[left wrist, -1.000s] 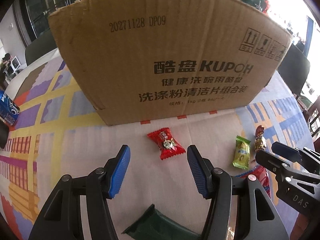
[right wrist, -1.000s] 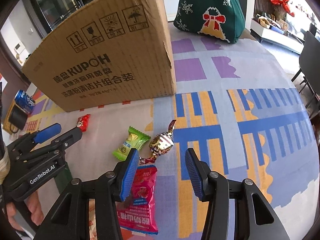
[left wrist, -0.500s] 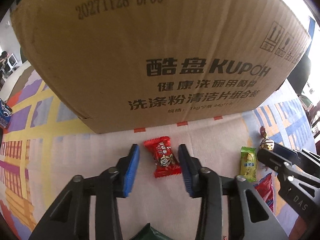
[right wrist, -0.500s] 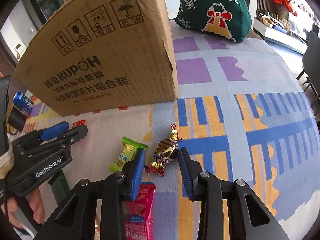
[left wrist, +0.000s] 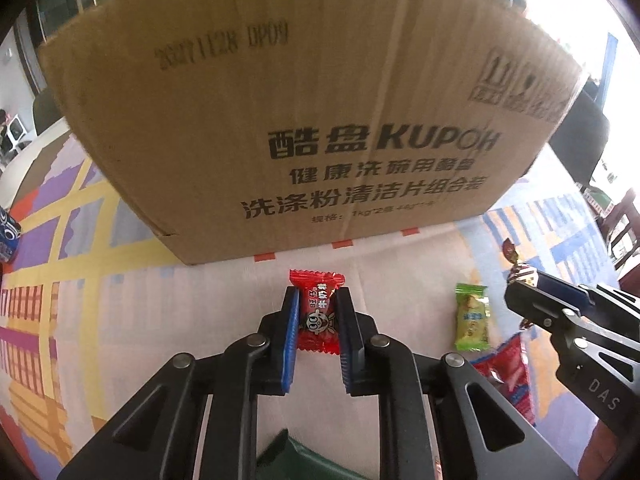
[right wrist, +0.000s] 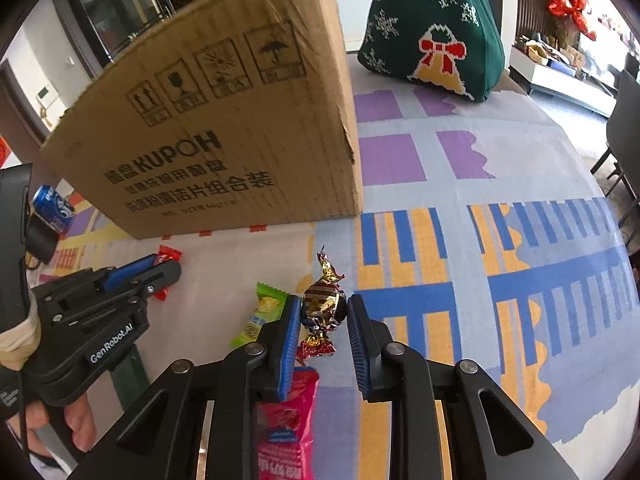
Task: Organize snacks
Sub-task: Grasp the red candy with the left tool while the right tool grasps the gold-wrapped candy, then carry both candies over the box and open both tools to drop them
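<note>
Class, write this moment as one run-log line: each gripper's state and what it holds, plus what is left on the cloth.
left gripper: shut on red candy | right gripper: closing on foil candy | loose: green candy, pink packet

The box (left wrist: 312,120) ahead of the left gripper (left wrist: 318,312) bears the stamp "20271128 DP09" near its top edge, the brand "酷盘 KUPOH" in large dark letters, and below it "洗涤粉清洁片组合装". Handling signs sit at its upper right corner: arrows, a glass, a sun, an umbrella. In the right wrist view the left gripper's body reads "GenRobot.AI". In the left wrist view the right gripper (left wrist: 516,292) shows "DAS". The red candy (left wrist: 318,314) carries Chinese characters too small to read surely.
</note>
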Available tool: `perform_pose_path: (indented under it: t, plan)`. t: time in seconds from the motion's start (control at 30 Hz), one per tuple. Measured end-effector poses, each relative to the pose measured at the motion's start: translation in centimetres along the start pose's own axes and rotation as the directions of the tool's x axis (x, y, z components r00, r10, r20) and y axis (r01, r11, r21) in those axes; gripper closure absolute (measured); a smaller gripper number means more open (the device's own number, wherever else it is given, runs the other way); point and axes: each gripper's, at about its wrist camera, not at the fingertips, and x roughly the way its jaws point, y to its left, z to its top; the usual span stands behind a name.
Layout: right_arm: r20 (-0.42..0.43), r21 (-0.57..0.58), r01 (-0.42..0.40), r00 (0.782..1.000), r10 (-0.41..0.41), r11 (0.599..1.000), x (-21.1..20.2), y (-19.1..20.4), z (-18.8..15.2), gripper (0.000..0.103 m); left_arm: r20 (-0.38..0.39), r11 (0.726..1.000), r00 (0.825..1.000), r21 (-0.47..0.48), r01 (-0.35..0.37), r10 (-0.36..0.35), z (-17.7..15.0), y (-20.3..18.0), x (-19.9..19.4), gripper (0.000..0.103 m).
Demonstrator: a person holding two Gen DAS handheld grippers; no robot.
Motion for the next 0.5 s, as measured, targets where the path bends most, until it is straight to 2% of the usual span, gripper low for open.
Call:
perform_pose_path:
  t: [0.43, 0.5]
  plan:
    - [0.071, -0.034, -0.043, 0.996, 0.046, 0.998, -3.8, 1.1, -0.1, 0.078, 0.103, 0.999, 0.994, -0.03, 0.031, -0.028, -1.0, 0.7, -6.6, 0.084]
    - [0.089, -0.04, -0.051, 0.995, 0.055, 0.998, -4.7, 1.4, -0.2, 0.078, 0.125, 0.999, 0.992, -0.032, 0.038, -0.033, -1.3, 1.8, -8.0, 0.084]
